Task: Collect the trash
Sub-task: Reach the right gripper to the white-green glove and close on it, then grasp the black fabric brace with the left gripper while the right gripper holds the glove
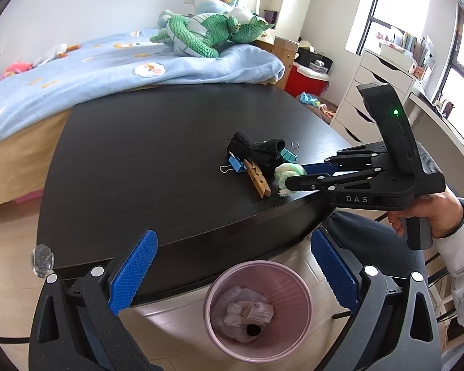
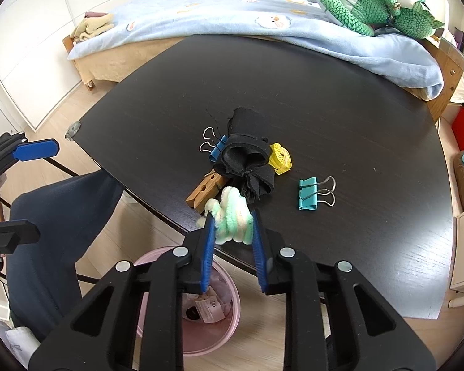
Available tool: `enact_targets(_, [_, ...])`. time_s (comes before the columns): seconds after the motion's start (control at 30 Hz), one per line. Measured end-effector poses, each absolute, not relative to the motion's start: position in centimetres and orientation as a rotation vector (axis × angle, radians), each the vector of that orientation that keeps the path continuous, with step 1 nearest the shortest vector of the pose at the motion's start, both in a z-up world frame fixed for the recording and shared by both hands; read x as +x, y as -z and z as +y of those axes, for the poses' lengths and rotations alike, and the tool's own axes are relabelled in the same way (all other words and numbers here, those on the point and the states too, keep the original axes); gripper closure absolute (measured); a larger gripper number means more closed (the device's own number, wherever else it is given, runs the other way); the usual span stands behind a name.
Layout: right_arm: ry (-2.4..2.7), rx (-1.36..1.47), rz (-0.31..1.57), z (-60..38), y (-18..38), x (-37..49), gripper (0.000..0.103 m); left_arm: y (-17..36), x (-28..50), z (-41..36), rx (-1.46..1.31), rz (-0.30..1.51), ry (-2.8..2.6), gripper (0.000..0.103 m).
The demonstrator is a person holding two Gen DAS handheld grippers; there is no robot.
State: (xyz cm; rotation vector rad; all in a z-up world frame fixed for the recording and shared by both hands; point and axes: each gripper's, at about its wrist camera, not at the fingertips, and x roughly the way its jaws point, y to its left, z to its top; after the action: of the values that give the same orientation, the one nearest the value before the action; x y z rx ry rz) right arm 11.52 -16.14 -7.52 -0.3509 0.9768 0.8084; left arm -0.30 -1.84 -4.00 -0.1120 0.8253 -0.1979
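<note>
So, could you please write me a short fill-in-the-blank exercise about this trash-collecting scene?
1. The right tongs are shut on a fuzzy green-and-white ____.
2. The left tongs hover with their jaws ____ above the pink bin.
3. The pink bin stands on the ____ beside the dark table.
4. The teal binder clip lies apart from the pile, while the blue one is tucked against the rolled ____ cloth.

Missing words: pipe cleaner; open; floor; black

Cloth (image 2: 247, 160), clips (image 2: 309, 193), peg (image 2: 205, 190) and yarn (image 2: 233, 221) lie on the table (image 2: 355, 123) near its edge. The bin (image 1: 256, 310) stands on the floor below that edge, the bed (image 1: 108, 61) behind.
</note>
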Motion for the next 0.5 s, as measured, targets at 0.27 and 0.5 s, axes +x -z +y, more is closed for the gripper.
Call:
enact_targets(0.27, [-0.800, -0.292, 0.966, -18.0, 6.0, 11.2, 0.081, 2.8, 1.0, -2.7, -0.055, 0.808, 0.223, 0.007])
enact_targets(0.5, [-0.781, -0.260, 0.956, -20.0, 4.9, 11.3, 0.081, 1.6, 3.3, -3.6, -0.014, 0.805, 0.281, 0.007])
